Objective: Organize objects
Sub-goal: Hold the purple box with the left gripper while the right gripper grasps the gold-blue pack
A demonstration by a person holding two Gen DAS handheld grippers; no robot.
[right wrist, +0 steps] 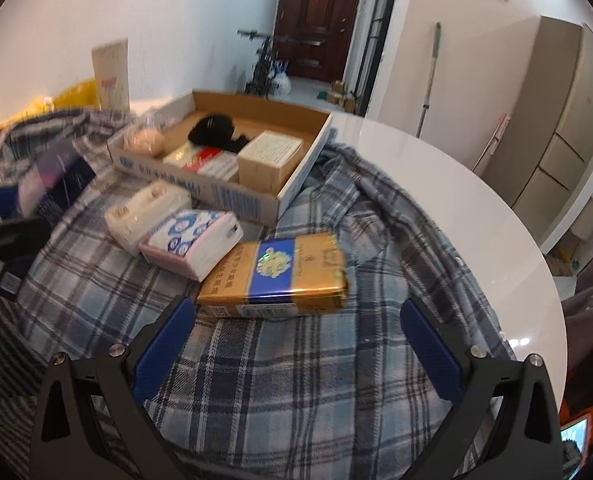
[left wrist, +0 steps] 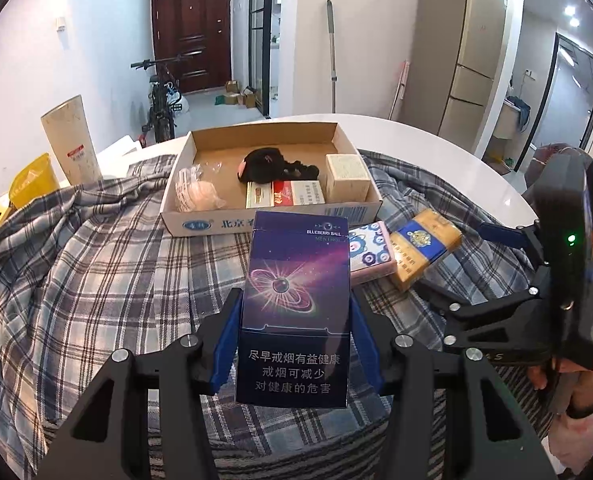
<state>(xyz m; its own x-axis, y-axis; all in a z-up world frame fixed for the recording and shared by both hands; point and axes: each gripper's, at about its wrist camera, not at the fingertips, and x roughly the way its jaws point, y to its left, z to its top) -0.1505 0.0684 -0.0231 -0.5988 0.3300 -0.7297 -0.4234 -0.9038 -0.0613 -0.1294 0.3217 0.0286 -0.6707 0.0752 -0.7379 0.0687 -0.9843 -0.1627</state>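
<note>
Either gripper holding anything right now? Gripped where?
Left gripper holds the purple cigarette pack, jaws on its two narrow sides, lower half. Right gripper: open, empty.

The left gripper (left wrist: 292,324) points forward and downward, its two blue-padded fingers (left wrist: 228,340) pressed against the sides of an upright purple packet (left wrist: 296,304), which they hold raised. The right gripper (right wrist: 296,344) also tilts downward, its blue-padded fingers (right wrist: 164,344) spread wide apart with nothing between them. In the left wrist view the right gripper shows from the side at the right edge, and a person's hand (left wrist: 576,376) wraps around its handle.
</note>
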